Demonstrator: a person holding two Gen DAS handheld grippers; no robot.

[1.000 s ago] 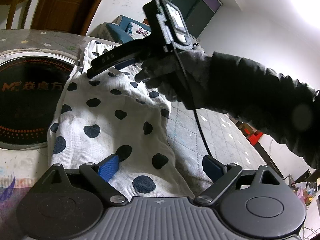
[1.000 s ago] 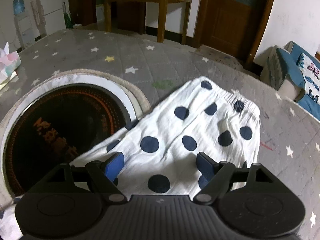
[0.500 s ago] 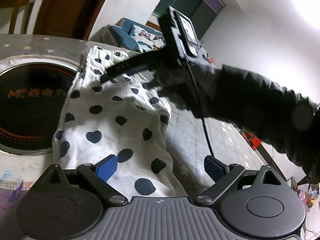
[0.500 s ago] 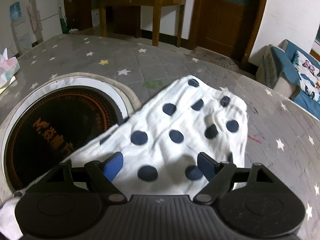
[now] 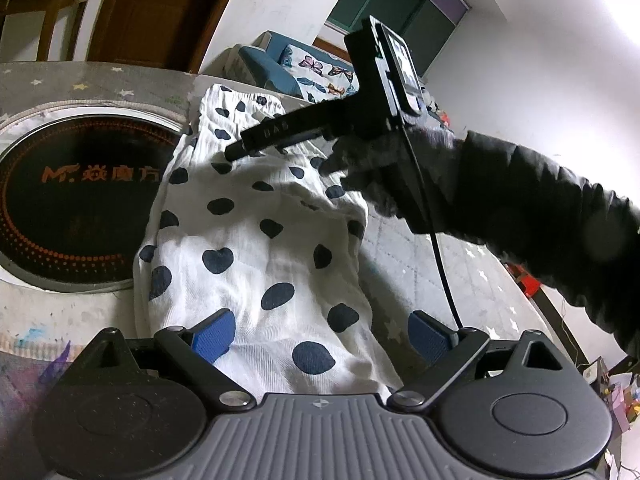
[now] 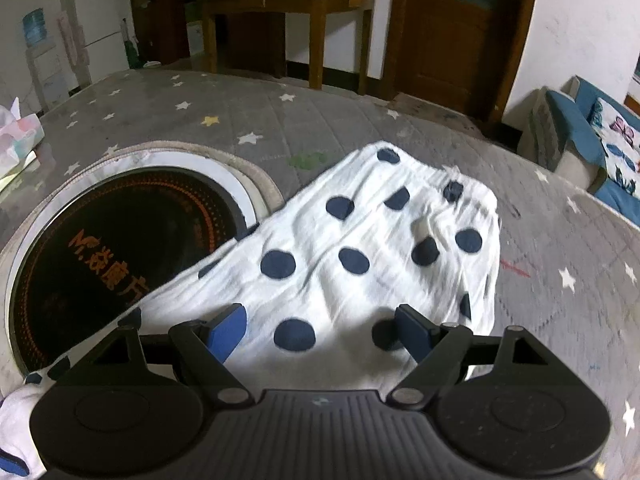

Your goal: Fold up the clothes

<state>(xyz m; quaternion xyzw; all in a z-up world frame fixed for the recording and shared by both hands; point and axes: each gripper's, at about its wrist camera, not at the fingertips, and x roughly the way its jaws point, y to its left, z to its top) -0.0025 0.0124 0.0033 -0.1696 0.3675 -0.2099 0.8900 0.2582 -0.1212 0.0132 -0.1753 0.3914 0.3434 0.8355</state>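
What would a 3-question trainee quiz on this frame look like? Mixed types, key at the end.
1. True or false: the left tongs are shut on the polka-dot garment.
2. Multiple choice: what does the garment partly cover on its left edge? A) the black round cooktop B) a tissue box C) a pillow
3. Fill in: in the left wrist view, the right tongs hang above the garment's ___ end (near/far).

Key
1. False: both blue pads stand wide apart, with cloth between them but not pinched.
2. A
3. far
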